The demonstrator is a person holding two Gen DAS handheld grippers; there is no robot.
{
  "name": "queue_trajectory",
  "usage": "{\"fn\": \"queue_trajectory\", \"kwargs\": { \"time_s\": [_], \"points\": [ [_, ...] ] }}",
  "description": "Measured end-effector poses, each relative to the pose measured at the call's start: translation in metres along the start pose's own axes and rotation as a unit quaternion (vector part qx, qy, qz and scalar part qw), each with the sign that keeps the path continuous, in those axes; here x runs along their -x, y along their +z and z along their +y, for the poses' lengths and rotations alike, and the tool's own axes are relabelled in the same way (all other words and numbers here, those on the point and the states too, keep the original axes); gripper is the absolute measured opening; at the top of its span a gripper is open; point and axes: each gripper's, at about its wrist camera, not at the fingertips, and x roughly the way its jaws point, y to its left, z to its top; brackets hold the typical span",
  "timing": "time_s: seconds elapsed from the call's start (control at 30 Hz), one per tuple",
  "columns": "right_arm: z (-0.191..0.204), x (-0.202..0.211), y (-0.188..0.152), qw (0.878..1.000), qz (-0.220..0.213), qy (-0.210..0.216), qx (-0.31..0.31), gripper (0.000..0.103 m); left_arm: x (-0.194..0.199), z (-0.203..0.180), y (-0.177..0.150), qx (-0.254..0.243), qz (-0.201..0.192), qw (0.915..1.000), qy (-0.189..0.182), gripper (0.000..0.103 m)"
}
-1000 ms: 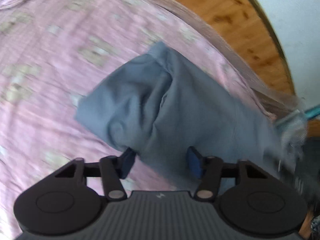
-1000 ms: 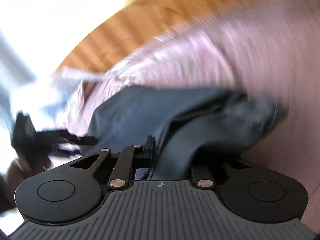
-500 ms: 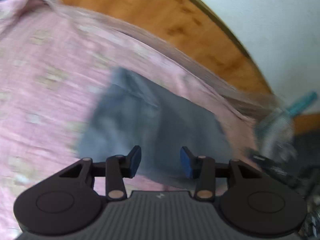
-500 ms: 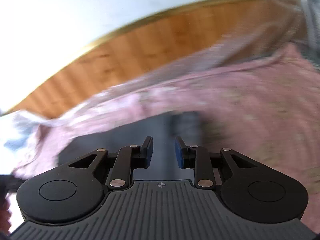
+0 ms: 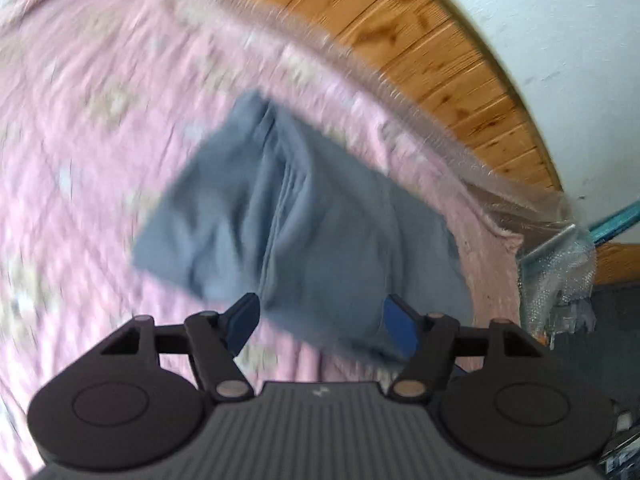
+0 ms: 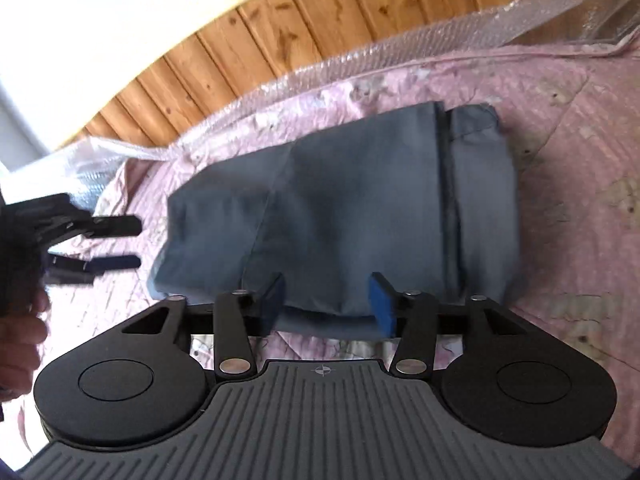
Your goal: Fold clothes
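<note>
The left hand-held gripper (image 5: 322, 322) has just been opening and its blue-padded jaws stand wide and empty above the near edge of the folded grey-blue cotton garment (image 6: 352, 204). The right hand-held gripper (image 6: 327, 300) has likewise just been opening; its jaws stand apart, the cloth's near hem between them but unpressed. The garment lies flat on the pink patterned bedspread (image 6: 568, 128), near its far edge by the wooden wall panelling (image 6: 288, 28); no readable writing shows.

The pink patterned bedspread (image 5: 100, 128) around the folded grey-blue garment (image 5: 304, 232) is motion-smeared; a person's hand (image 6: 18, 344) beside it is edge-cropped.
</note>
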Motion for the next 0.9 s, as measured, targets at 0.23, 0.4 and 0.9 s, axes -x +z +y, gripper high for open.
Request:
{"fn": "queue_trajectory", "kwargs": {
  "time_s": [0.23,0.4,0.9],
  "points": [
    [-0.055,-0.01,-0.013,0.984,-0.005,0.015,-0.177,0.054,-0.022,-0.001,-0.002,0.04,-0.034,0.9982,0.028,0.057],
    [-0.068,-0.012,-0.016,0.968,-0.025,0.061,-0.243,0.019,-0.012,-0.001,0.009,0.032,-0.054,0.9977,0.024,0.015],
    [-0.055,-0.027,-0.019,0.942,-0.038,0.102,-0.316,0.004,-0.011,-0.003,0.021,0.004,-0.123,0.99,0.07,0.006]
  ]
}}
